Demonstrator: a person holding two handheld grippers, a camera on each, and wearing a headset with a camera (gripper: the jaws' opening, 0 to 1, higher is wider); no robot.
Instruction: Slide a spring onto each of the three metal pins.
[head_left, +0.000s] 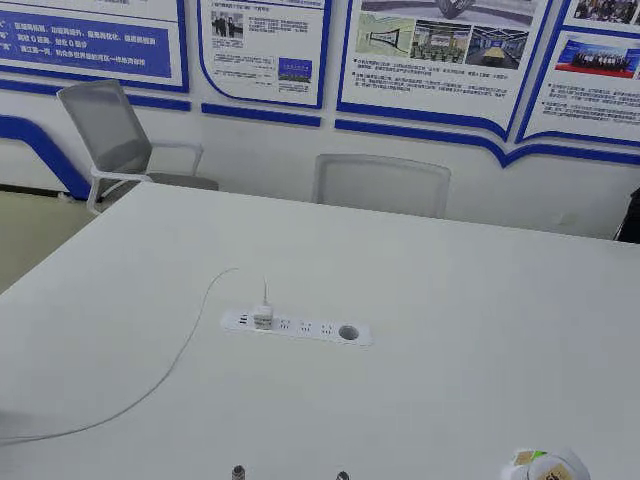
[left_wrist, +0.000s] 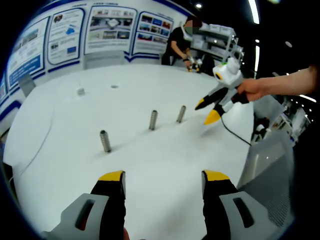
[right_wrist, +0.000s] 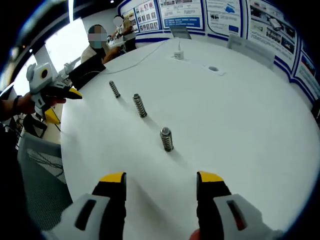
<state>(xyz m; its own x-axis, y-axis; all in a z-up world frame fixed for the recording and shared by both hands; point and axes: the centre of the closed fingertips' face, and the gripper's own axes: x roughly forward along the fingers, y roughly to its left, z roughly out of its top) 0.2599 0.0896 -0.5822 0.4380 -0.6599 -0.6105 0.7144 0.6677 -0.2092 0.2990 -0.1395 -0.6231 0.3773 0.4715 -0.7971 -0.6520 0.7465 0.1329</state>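
Currently, both tools are unloaded: the left gripper (left_wrist: 162, 175) and the right gripper (right_wrist: 161, 177) each show yellow-tipped jaws set apart with nothing between them, over the white table (right_wrist: 240, 115). In the right gripper view, the nearest pin (right_wrist: 165, 131), middle pin (right_wrist: 140, 105) and farthest pin (right_wrist: 114, 89) stand upright in a row ahead of the jaws, each metal shaft carrying a coiled spring (right_wrist: 167, 142). A power strip (head_left: 296, 326) sits in the tabletop beyond the row.

Three sprung pins (right_wrist: 139, 105), two claws (left_wrist: 162, 176), two chairs (head_left: 110, 130)
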